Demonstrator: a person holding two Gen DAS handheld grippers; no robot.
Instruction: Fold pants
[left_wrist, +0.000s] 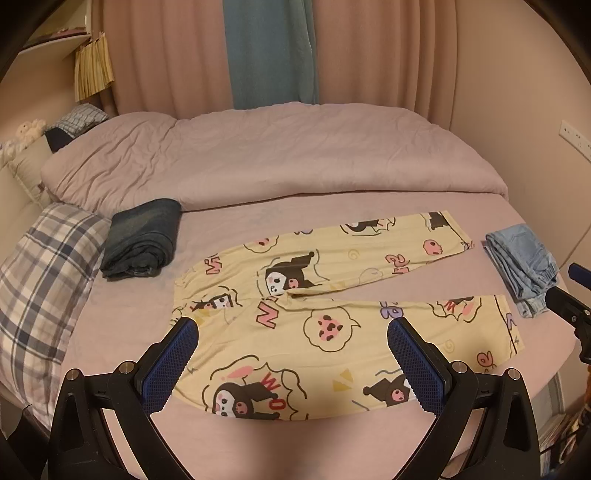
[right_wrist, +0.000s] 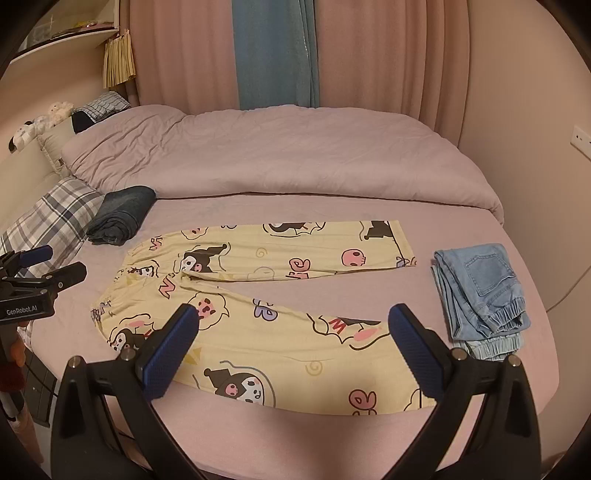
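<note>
Left wrist view gives me the bed (left_wrist: 236, 435) first, pink sheet filling the frame, with a duvet (left_wrist: 258, 158) heaped across the far half toward 12 o'clock. On the near half the pants (left_wrist: 332, 295) lie spread flat, yellow with a cartoon print, waistband toward 9 o'clock and the two legs splayed apart in a narrow V toward 3 o'clock. At 9 o'clock sits a plaid pillow (left_wrist: 44, 273), and just beside it a dark folded garment (left_wrist: 142, 240), apart from the waistband. At 3 o'clock, past the cuffs and not touching them, lies a folded pair of jeans (right_wrist: 480, 291).

My left gripper (left_wrist: 293, 339) hovers above the near leg by the waistband, its fingers spread wide and holding nothing. My right gripper (right_wrist: 293, 328) hangs over the same leg nearer the cuff, likewise wide apart and empty.

I judge no fold is made yet: this is the start, the approach for a first grasp. Next I would need to pinch the near leg's outer edge at both ends and carry it over onto the far leg, taking a single layer cleanly without dragging the sheet.
</note>
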